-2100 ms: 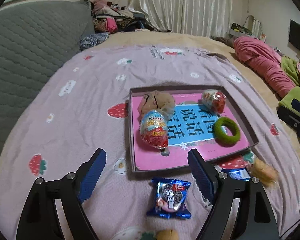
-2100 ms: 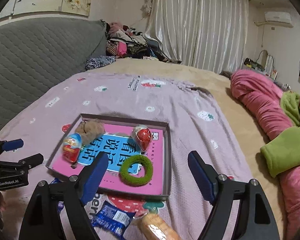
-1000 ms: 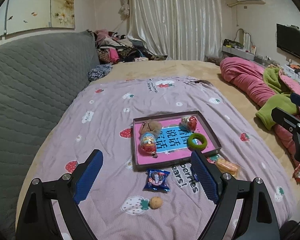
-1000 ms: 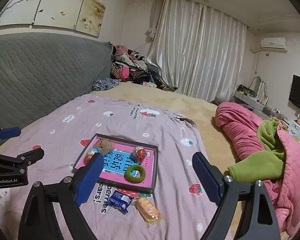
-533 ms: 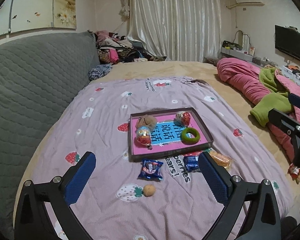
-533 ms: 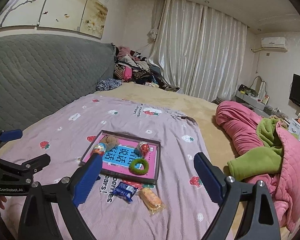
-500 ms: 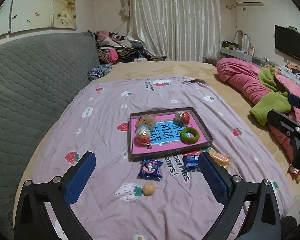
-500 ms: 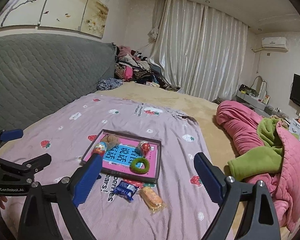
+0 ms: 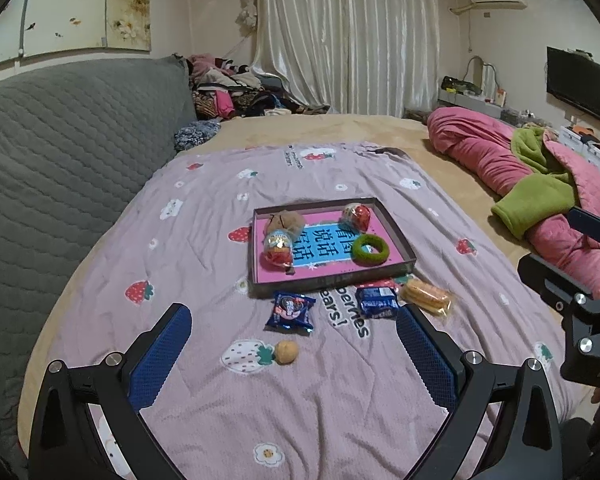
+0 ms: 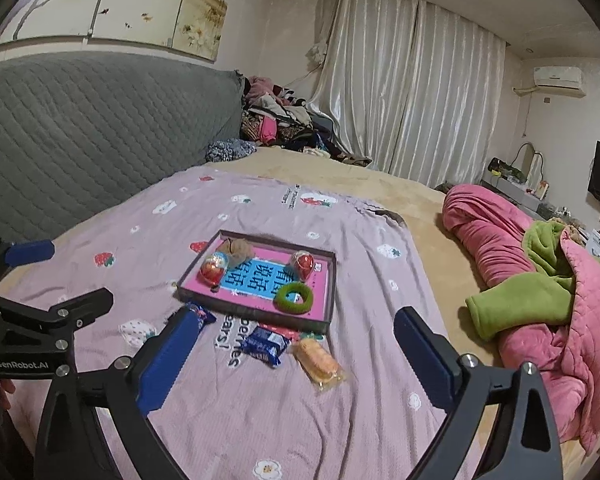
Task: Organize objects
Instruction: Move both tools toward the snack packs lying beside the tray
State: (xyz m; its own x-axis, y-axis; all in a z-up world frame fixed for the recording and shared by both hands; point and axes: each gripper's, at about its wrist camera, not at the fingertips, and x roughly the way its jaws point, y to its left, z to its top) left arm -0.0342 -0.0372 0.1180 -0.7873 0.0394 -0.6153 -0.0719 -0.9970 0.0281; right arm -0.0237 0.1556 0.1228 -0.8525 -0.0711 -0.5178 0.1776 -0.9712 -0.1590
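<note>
A shallow box tray [image 9: 400,232] [image 10: 331,280] with a pink bottom lies on the lilac bedspread. In it are a green ring [image 9: 370,249] [image 10: 294,297], two foil eggs [image 9: 278,245] [image 9: 357,215] and a brown fuzzy lump [image 9: 286,220]. In front of the tray lie a blue cookie packet [image 9: 290,312], a second blue packet [image 9: 378,302] [image 10: 266,344], a wrapped orange biscuit [image 9: 426,296] [image 10: 318,362] and a small brown ball [image 9: 287,352]. My left gripper [image 9: 294,344] is open and empty, well back from them. My right gripper [image 10: 296,340] is open and empty.
A grey quilted headboard [image 9: 60,152] runs along the left. A pink and green quilt [image 10: 540,280] is heaped at the right. Clothes [image 10: 276,120] are piled at the far end by the curtains. A television [image 9: 578,80] hangs on the right wall.
Both grippers have pulled up and far back from the tray, so the whole bed shows. The objects have not moved. In the last half second almost nothing shifts.
</note>
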